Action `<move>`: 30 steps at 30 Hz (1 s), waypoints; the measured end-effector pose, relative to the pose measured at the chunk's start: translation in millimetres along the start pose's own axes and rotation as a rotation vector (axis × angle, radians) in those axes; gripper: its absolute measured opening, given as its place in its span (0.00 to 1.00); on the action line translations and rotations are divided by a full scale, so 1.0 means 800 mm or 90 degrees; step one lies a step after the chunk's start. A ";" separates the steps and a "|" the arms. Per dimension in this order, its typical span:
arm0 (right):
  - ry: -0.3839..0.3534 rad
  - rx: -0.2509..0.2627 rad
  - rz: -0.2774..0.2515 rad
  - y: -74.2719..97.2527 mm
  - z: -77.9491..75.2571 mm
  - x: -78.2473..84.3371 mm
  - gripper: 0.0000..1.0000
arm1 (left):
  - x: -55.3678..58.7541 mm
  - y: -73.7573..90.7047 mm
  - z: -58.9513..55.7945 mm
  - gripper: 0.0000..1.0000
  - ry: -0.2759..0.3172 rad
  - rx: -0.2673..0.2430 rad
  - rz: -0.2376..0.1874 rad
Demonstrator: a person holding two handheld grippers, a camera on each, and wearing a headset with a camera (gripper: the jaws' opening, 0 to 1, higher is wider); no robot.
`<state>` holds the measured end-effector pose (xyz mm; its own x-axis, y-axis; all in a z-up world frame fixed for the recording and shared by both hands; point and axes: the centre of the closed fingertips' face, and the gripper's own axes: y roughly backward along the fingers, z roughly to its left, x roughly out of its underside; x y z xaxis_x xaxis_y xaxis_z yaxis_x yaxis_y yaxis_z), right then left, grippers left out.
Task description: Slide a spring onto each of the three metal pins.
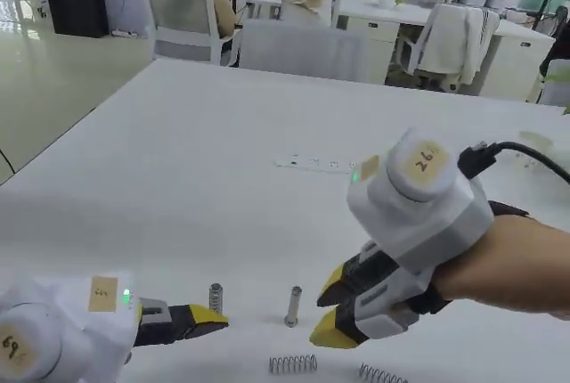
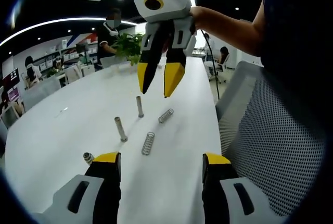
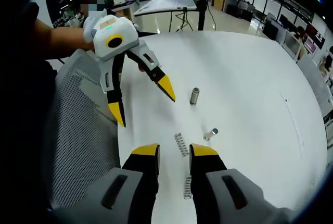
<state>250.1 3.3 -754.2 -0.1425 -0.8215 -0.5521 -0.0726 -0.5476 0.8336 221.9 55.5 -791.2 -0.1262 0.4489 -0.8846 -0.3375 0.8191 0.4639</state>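
Hovering: right gripper, jaws open, empty, by two loose springs at the table near edge; left gripper open, empty, beside upright pins. Advice: pinch one near its end, thread vertically.

3 pins: far pin, mid pin, near pin. 2 loose springs: far spring, near spring. 1 more, fitted spring, looks on a pin. 2 grippers: left gripper, right gripper.

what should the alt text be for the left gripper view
The left gripper, jaws open, points across a white table at three metal pins and two loose springs. The right gripper hangs above them, jaws pointing down and slightly apart.
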 end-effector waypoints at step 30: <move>-0.102 0.033 -0.017 0.018 -0.007 0.073 0.21 | 0.024 -0.066 0.027 0.31 -0.027 0.029 0.071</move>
<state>246.1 -53.5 -774.6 -0.2946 -0.7690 -0.5673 -0.1283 -0.5564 0.8209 257.1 28.9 -831.7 -0.1203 0.5527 -0.8247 -0.2811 0.7777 0.5623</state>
